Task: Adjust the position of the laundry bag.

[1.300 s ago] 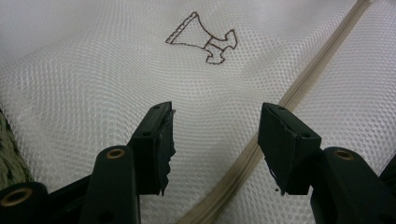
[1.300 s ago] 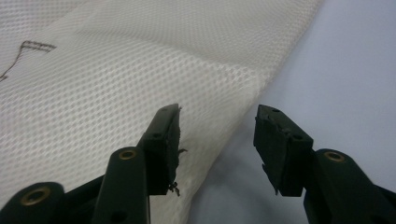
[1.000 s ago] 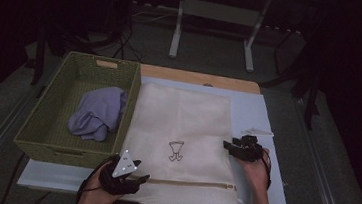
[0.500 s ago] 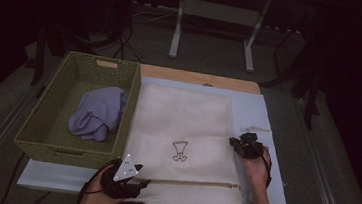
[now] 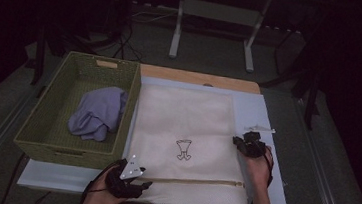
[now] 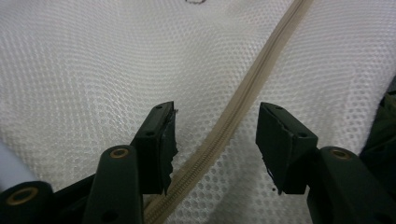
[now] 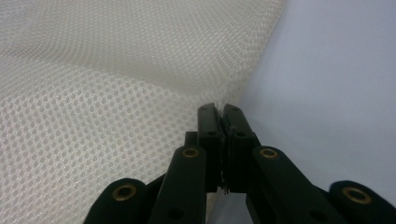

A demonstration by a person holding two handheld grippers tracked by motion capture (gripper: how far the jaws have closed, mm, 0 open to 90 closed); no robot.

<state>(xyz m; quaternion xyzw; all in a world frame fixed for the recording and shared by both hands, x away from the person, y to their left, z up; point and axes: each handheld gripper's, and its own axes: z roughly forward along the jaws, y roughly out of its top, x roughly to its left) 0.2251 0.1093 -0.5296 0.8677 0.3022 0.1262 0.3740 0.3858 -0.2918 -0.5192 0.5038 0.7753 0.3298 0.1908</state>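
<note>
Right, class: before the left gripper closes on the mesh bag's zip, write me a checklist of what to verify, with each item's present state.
1. Left gripper open: ok, its jaws stand wide apart.
2. Zip between those jaws: ok, it runs up through the gap.
3. Zip pull within reach: cannot tell, no pull shows between the jaws.
4. Right gripper holding the mesh bag: ok, its jaws are shut at the bag's right edge, though how much mesh is pinched cannot be told.
5. Bag lying flat on the table: ok.
6. Purple cloth ready in the basket: ok.
</note>
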